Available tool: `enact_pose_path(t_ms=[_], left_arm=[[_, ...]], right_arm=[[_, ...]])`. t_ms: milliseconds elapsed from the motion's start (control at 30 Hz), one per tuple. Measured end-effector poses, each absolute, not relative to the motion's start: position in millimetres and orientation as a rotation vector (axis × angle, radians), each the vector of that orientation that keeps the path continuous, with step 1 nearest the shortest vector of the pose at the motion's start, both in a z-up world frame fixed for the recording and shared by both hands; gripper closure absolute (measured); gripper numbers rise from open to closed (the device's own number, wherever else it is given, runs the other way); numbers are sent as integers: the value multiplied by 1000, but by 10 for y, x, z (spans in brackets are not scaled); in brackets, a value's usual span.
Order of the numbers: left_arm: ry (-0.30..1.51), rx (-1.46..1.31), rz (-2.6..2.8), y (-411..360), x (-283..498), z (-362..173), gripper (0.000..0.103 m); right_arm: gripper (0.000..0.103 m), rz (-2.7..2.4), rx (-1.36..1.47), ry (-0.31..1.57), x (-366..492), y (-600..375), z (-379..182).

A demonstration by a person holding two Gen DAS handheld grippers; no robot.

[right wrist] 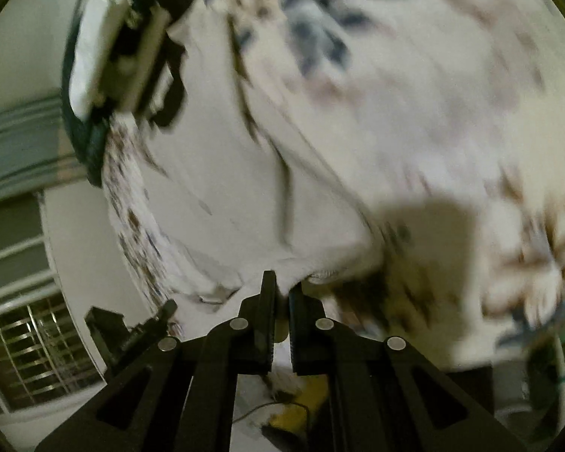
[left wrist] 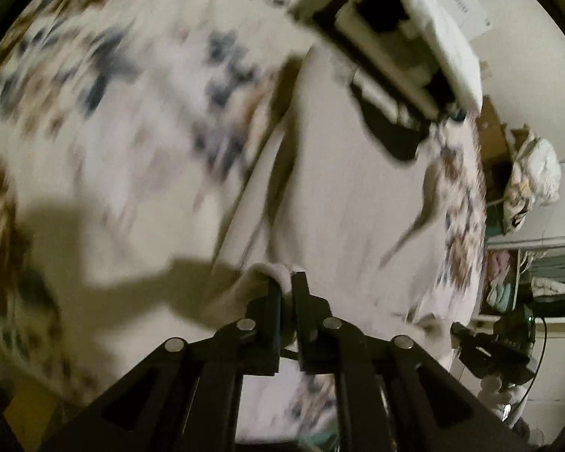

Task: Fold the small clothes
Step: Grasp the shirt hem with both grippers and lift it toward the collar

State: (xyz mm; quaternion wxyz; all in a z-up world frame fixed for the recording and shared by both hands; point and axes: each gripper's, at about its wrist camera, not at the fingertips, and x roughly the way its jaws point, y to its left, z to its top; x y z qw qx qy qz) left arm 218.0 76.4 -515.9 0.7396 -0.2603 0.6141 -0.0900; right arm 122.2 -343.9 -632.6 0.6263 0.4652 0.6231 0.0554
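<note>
- Two grippers, one white garment [left wrist: 342, 203], stretched between them above a floral-print bedspread [left wrist: 105, 120].
- Left gripper [left wrist: 287, 282]: jaws pressed nearly together, pinching a fuzzy white hem of the garment at the fingertips.
- Right gripper [right wrist: 282, 284]: jaws likewise drawn close, clamped on a folded white edge of the garment [right wrist: 245, 196].
- Each gripper visible in the other's view: right gripper [left wrist: 395, 60] at upper right of the left wrist view, left gripper [right wrist: 132, 49] at upper left of the right wrist view, both as blurred black-and-white blocks at the cloth's far end.
- Plain white cloth creased in long folds, lying over the bedspread [right wrist: 452, 94], near its edge.
- Dark gripper shadows cast across the bedspread on either side.
- Heavy motion blur over the blue and brown print; pattern details unreadable.
- Beyond the bed edge, in the left wrist view: a hanging pale bundle [left wrist: 535, 177] and a shelf [left wrist: 527, 278] of folded fabrics.
- Barred window [right wrist: 30, 354] at lower left of the right wrist view.
</note>
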Motion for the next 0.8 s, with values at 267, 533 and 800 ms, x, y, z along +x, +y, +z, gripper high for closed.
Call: enact_pose_path(t_ms=[267, 533, 800], left_arm=[[1242, -646, -116, 987, 2275, -5228, 56], [1318, -425, -139, 569, 2471, -5538, 56], [1273, -320, -140, 349, 2670, -5591, 95]], right_arm=[[47, 46, 869, 1375, 1560, -3681, -6113], [47, 38, 723, 1392, 1754, -3675, -6357], [98, 93, 616, 1369, 2188, -3455, -6329]])
